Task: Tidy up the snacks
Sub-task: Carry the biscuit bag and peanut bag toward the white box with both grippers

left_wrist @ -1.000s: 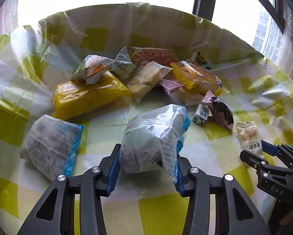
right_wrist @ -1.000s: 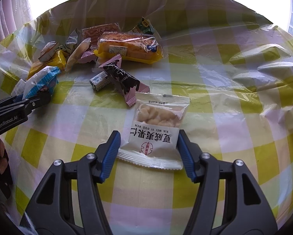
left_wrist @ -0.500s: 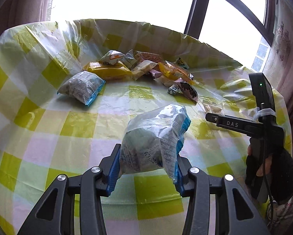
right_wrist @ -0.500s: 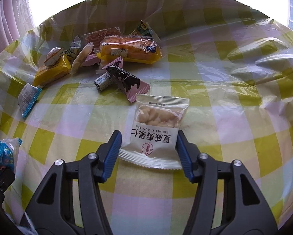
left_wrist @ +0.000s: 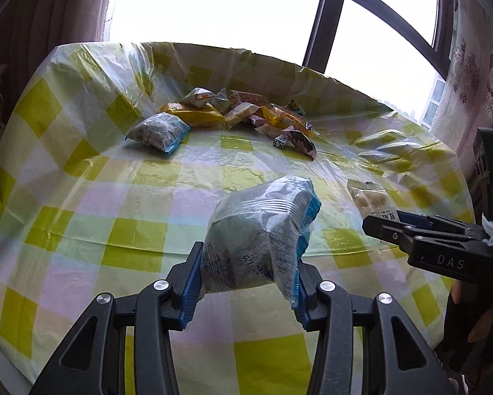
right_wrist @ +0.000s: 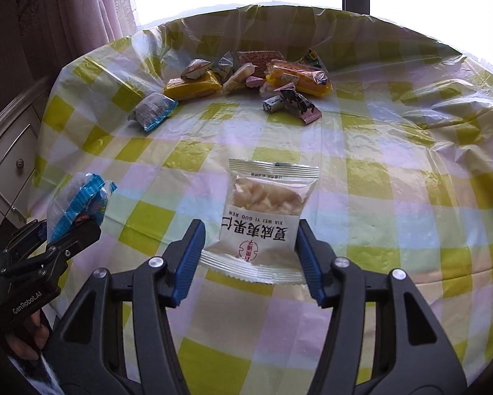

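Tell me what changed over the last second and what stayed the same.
Both grippers pulled back from the snack pile, which now looks smaller and farther off. The left gripper carried its grey-and-blue bag along; the right gripper lifted the white nut packet off the tablecloth. Both grips held. The pile and the second grey-and-blue bag stayed put.

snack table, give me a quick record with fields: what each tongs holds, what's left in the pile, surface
left tongs: shut on a grey-and-blue puffed packet, lifted off the cloth
right tongs: shut on a white nut packet
pile: mixed wrapped snacks at the far side, another grey-and-blue packet lying beside it
surface: yellow checked tablecloth
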